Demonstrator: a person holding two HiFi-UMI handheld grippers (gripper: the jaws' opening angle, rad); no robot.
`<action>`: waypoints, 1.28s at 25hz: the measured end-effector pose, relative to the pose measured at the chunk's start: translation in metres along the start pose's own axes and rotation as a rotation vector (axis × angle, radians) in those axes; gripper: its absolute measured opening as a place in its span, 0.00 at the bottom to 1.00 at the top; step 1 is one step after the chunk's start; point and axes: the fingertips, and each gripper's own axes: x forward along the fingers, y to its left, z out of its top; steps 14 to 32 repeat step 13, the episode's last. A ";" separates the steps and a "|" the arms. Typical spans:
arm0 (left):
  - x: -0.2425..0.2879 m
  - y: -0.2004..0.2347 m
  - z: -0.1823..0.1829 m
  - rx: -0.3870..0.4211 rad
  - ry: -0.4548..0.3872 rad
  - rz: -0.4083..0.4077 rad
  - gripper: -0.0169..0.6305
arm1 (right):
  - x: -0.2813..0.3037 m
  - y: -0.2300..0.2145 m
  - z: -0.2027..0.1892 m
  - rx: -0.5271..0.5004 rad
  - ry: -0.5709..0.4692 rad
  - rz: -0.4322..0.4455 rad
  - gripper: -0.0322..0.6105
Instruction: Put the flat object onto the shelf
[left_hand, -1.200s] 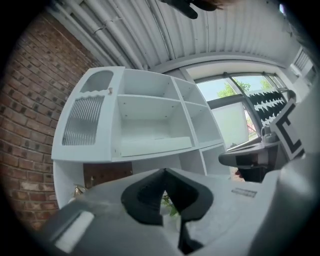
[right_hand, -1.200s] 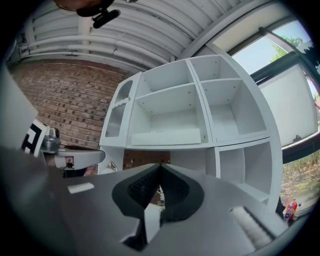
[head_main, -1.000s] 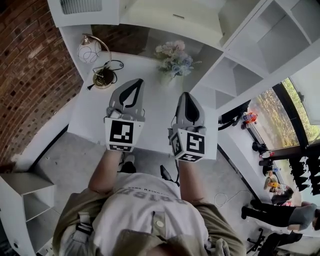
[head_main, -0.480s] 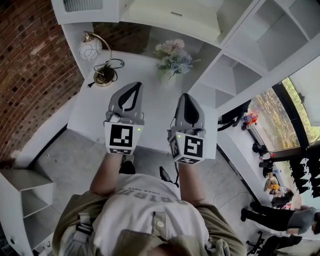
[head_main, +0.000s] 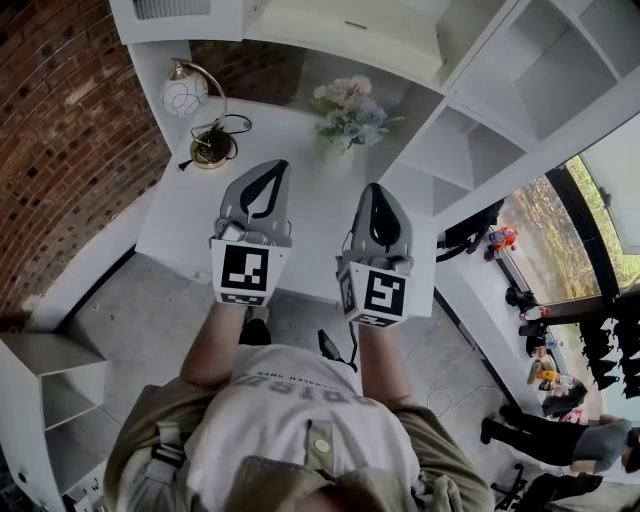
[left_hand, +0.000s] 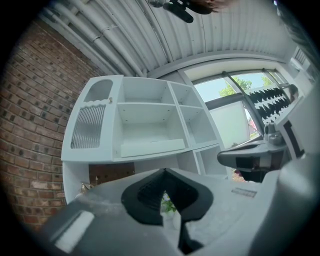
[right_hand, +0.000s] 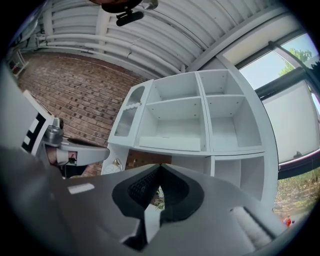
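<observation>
Both grippers hang level, side by side above the desk's near edge. The left gripper and the right gripper each have jaws pressed together on nothing. They are judged idle, as nothing on the desk needs carrying. The flat object, a white slab, lies along the front edge of the shelf's middle compartment, so the task looks complete. The desk is white and bare in the middle, with a lamp at its far left corner and flowers at its far edge. Brick wall to the left, grey floor below, window to the right.
</observation>
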 end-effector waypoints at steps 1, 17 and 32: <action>0.000 0.000 0.001 0.000 -0.001 -0.001 0.04 | 0.000 0.000 0.001 -0.003 -0.003 -0.001 0.05; -0.001 0.001 -0.003 -0.015 0.003 -0.002 0.04 | -0.004 0.000 0.005 -0.029 0.009 -0.022 0.05; -0.001 0.001 -0.003 -0.015 0.003 -0.002 0.04 | -0.004 0.000 0.005 -0.029 0.009 -0.022 0.05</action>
